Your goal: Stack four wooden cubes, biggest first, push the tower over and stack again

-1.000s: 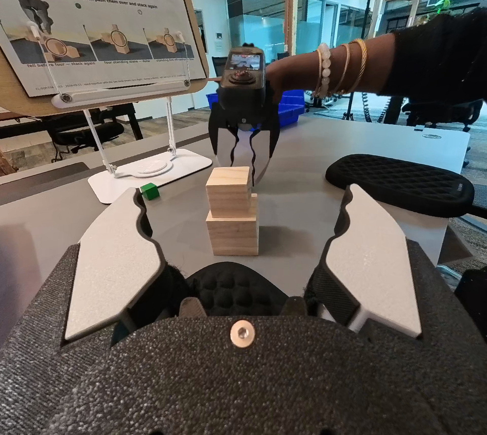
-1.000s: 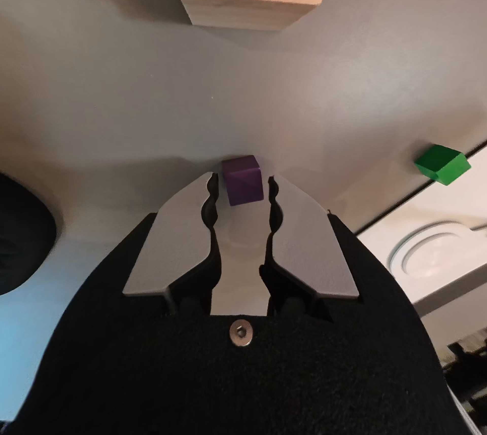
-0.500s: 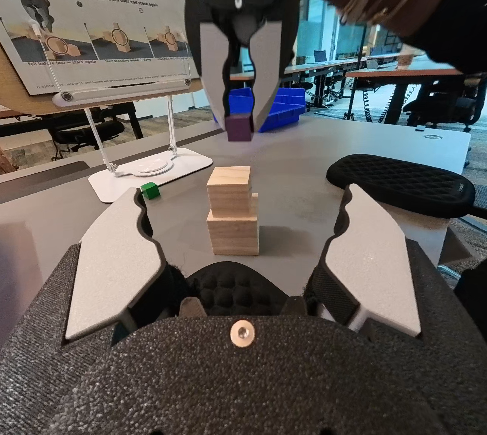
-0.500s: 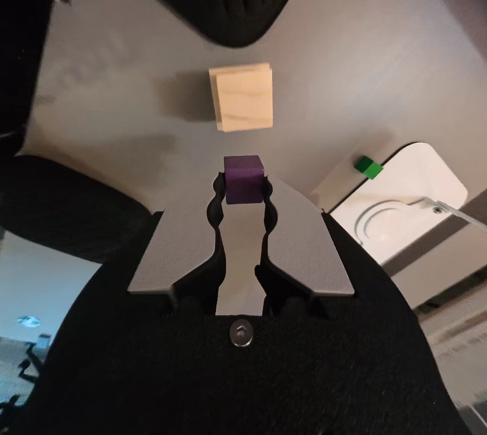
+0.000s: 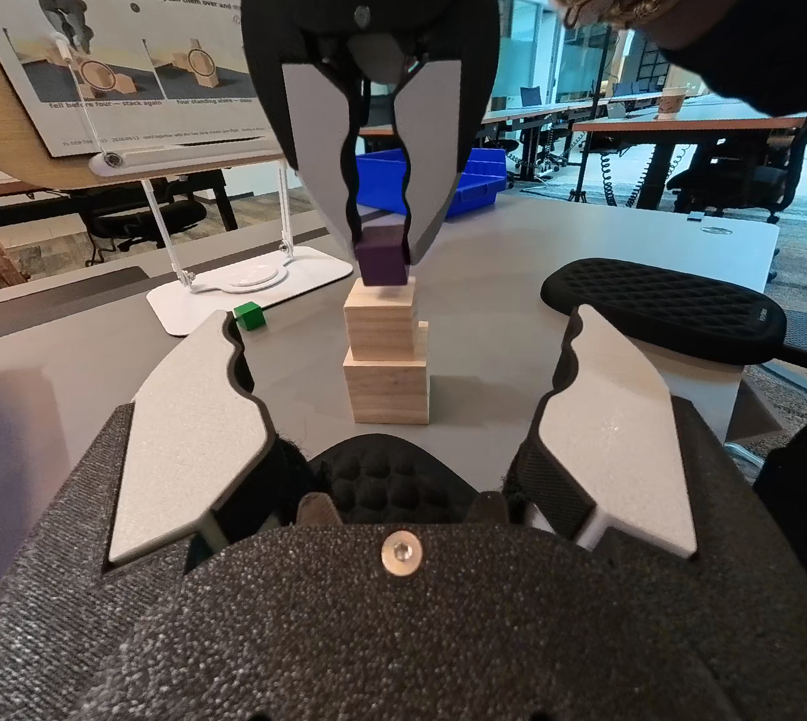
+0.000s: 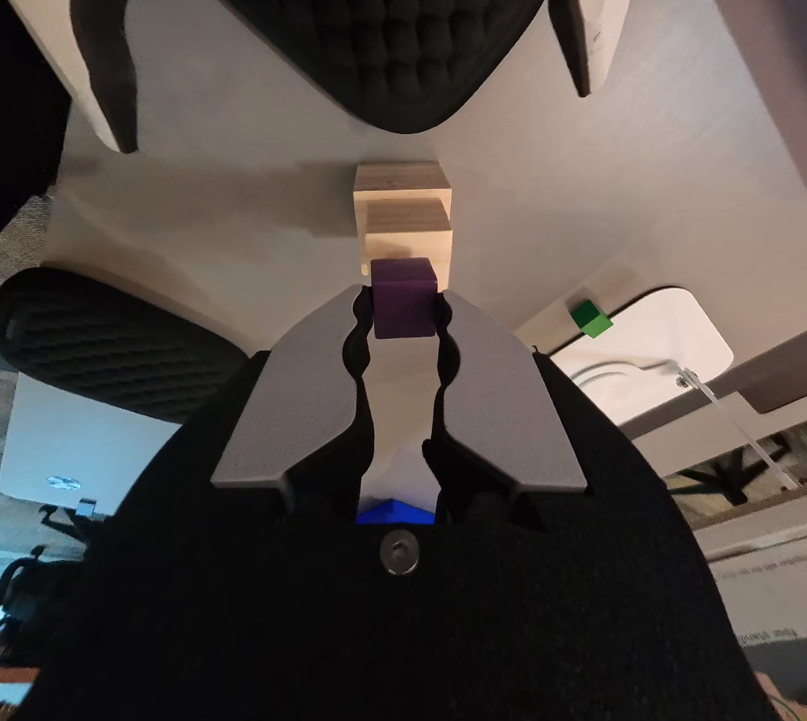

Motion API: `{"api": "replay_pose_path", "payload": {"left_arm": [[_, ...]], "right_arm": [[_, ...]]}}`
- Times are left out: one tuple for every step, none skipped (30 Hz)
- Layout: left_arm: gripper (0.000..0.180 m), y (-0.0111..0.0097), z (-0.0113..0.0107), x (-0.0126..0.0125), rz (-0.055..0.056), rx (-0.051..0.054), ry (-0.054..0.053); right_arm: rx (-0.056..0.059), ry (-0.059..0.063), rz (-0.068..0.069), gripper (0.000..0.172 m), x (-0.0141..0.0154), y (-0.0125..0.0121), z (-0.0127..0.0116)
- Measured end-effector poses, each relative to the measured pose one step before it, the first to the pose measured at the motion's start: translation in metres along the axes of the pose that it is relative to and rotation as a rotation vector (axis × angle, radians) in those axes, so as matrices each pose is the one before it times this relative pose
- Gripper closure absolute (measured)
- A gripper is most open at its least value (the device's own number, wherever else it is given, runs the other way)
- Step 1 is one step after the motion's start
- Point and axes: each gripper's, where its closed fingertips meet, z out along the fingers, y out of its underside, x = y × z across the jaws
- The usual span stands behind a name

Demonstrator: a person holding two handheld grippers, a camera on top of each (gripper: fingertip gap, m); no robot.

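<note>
1. Two wooden cubes [image 5: 384, 359] stand stacked on the grey bench [image 5: 502, 307].
2. The right claw [image 6: 405, 309] grips a purple cube [image 6: 404, 307], both pads pressed on it, just above the stack.
3. The left claw [image 5: 401, 346] gapes wide, holding nothing, near the stack.
4. A green cube [image 5: 249, 315] lies beside a white stand base [image 5: 244, 285].

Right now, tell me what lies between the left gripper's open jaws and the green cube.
Only bare grey table; the green cube sits just beyond the left gripper, seen in the left wrist view.

Cut off and hidden parts

The instruction sheet [image 5: 109, 28] above the green cube [image 5: 249, 315] runs off the frame's edge; the purple cube [image 5: 382, 263] covers part of the upper wooden block's [image 5: 379, 329] top face.
</note>
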Motion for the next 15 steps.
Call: {"api": "replay_pose_path", "payload": {"left_arm": [[0.046, -0.00008, -0.00012, -0.00016, -0.0019, 0.0007, 0.0006], [0.046, -0.00003, 0.00005, -0.00025, -0.0018, 0.0004, -0.0007], [0.046, -0.00004, -0.00008, -0.00034, -0.0015, 0.0004, -0.0011], [0.046, -0.00004, -0.00004, 0.00006, -0.0006, 0.0003, 0.0007], [0.046, 0.00002, 0.00007, -0.00002, -0.0002, -0.0001, 0.0002], [0.046, -0.00001, -0.00005, 0.00000, -0.0002, 0.0001, 0.0005], [0.046, -0.00003, 0.00002, 0.00011, -0.0002, 0.0003, 0.0007], [0.046, -0.00001, -0.00006, -0.00009, 0.0000, 0.0001, -0.0001], [0.046, -0.00003, -0.00007, 0.00009, 0.0001, 0.0002, 0.0002], [0.046, -0.00007, -0.00004, 0.00011, 0.0001, 0.0005, 0.0004], [0.046, -0.00004, 0.00002, -0.00003, 0.0001, 0.0003, -0.0001], [0.046, -0.00001, 0.00001, -0.00002, 0.0002, 0.0001, -0.0001], [0.046, -0.00004, -0.00006, 0.00011, 0.0000, 0.0003, 0.0004], [0.046, -0.00002, -0.00005, -0.00012, 0.0000, 0.0001, -0.0003], [0.046, -0.00011, 0.00001, -0.00007, 0.0000, 0.0001, -0.0005]], "right_arm": [[0.0065, -0.0020, -0.0048, 0.144, 0.00047, -0.00064, 0.00130], [0.0090, 0.0008, -0.0044, 0.144, 0.00084, -0.00074, 0.00060], [0.0090, 0.0024, -0.0012, 0.144, 0.00121, -0.00077, 0.00011], [0.0057, -0.0010, 0.0010, 0.145, 0.00061, -0.00049, -0.00013], [0.0026, -0.0010, -0.0007, 0.145, 0.00050, -0.00004, 0.00003], [0.0006, -0.0002, -0.0006, 0.145, 0.00037, 0.00014, 0.00007], [0.0005, -0.0033, 0.0017, 0.145, -0.00014, 0.00021, 0.00027], [0.0000, -0.0029, 0.0019, 0.144, -0.00026, 0.00025, 0.00053], [-0.0006, 0.0001, 0.0017, 0.144, 0.00001, 0.00032, 0.00058], [-0.0014, 0.0022, 0.0000, 0.144, 0.00024, 0.00041, 0.00072], [0.0036, 0.0009, -0.0027, 0.145, -0.00014, -0.00021, 0.00065], [0.0059, 0.0003, -0.0009, 0.145, 0.00002, -0.00042, 0.00063], [0.0054, -0.0013, 0.0017, 0.145, -0.00016, -0.00028, 0.00051], [0.0043, -0.0013, 0.0016, 0.145, -0.00007, -0.00021, 0.00043], [0.0029, -0.0002, 0.0009, 0.145, 0.00011, 0.00011, 0.00034]]}}
